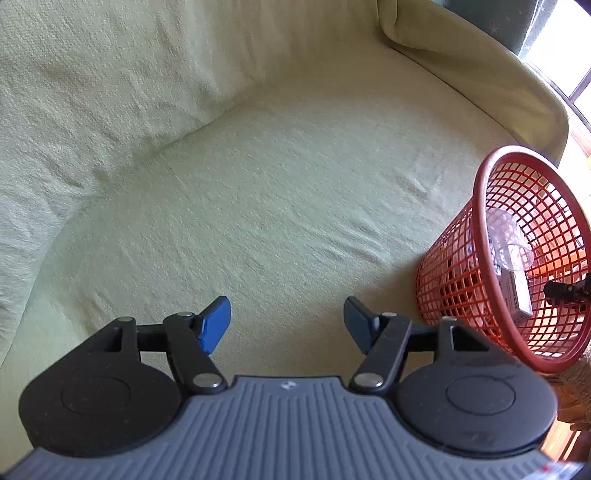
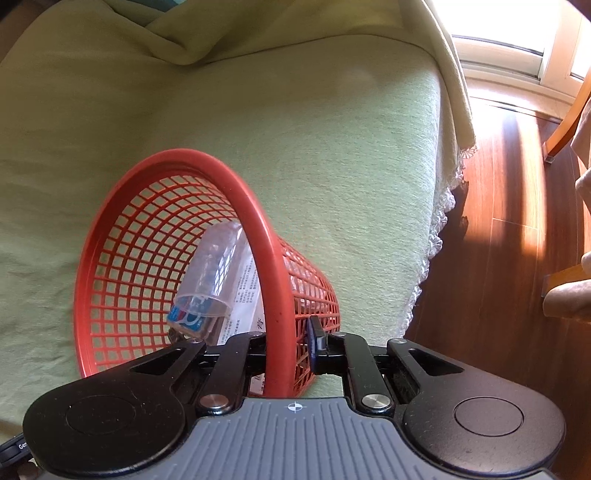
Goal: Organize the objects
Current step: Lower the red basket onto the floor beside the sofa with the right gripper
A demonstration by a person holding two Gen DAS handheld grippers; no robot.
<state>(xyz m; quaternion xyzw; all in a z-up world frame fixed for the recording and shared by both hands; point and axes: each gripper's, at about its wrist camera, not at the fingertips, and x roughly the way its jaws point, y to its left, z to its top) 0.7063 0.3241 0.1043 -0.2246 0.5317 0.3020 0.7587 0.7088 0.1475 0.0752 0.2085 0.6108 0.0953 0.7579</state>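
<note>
Left hand-held gripper (image 1: 287,325) hangs open and empty over the pale green woven sofa cover (image 1: 258,184). Right hand-held gripper (image 2: 291,347) is clamped on the rim of the tilted red plastic mesh basket (image 2: 177,158), whose round lattice holds a clear plastic cup (image 2: 212,273) and a printed box (image 2: 242,295)

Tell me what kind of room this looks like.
Probably a home living room: a sofa under a light green cover, a wooden plank floor and a sunlit window. A red mesh basket sits on the seat.
</note>
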